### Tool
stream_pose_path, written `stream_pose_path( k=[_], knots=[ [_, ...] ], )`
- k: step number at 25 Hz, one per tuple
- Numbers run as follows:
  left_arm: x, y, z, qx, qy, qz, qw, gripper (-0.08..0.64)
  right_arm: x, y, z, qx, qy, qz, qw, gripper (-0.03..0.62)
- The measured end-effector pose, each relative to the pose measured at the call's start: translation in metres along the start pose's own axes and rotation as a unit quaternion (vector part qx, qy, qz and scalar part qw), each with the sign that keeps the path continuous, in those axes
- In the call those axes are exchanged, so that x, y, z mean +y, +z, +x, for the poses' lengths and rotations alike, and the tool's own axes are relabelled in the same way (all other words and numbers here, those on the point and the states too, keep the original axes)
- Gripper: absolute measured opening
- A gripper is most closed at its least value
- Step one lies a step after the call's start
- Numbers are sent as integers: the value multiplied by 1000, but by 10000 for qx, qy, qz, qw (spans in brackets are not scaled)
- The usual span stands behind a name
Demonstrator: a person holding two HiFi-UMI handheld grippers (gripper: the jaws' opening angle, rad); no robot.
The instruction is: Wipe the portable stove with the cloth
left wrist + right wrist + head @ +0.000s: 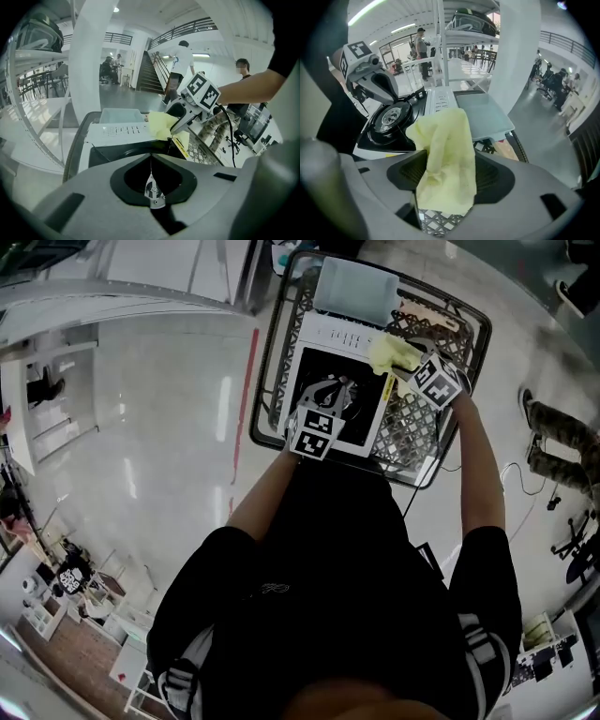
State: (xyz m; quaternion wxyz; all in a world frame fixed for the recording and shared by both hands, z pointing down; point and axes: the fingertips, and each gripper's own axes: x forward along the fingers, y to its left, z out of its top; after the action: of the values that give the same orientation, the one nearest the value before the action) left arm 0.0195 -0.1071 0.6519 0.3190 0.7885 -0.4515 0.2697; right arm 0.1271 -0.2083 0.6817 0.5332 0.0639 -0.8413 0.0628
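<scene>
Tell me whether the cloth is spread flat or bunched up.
Bunched up: the cloth hangs in loose folds between the parted jaws of the right gripper.

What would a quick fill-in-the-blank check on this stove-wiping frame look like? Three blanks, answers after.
1. The cloth between the right claw's jaws is ____ in colour.
2. The jaws that stand together with nothing between them belong to the ____.
3. On the portable stove, the panel around the burner is ____.

Missing words: yellow; left claw; black.
</scene>
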Motion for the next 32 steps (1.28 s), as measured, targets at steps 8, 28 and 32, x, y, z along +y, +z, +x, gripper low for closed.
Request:
stream_pose_path(
  k=[8,28,32],
  knots=[
    [-2,-7,-1,56,-10,0,10000,21,1,10,-6,84,-689,-671,9953,310],
    [6,-16,-12,40,122,-140,9998,21,4,15,8,-231,-118,188,9995,307],
    [11,-17,-15,-27,196,-240,9995,21,8,19,14,-123,31,192,9997,307]
  ],
)
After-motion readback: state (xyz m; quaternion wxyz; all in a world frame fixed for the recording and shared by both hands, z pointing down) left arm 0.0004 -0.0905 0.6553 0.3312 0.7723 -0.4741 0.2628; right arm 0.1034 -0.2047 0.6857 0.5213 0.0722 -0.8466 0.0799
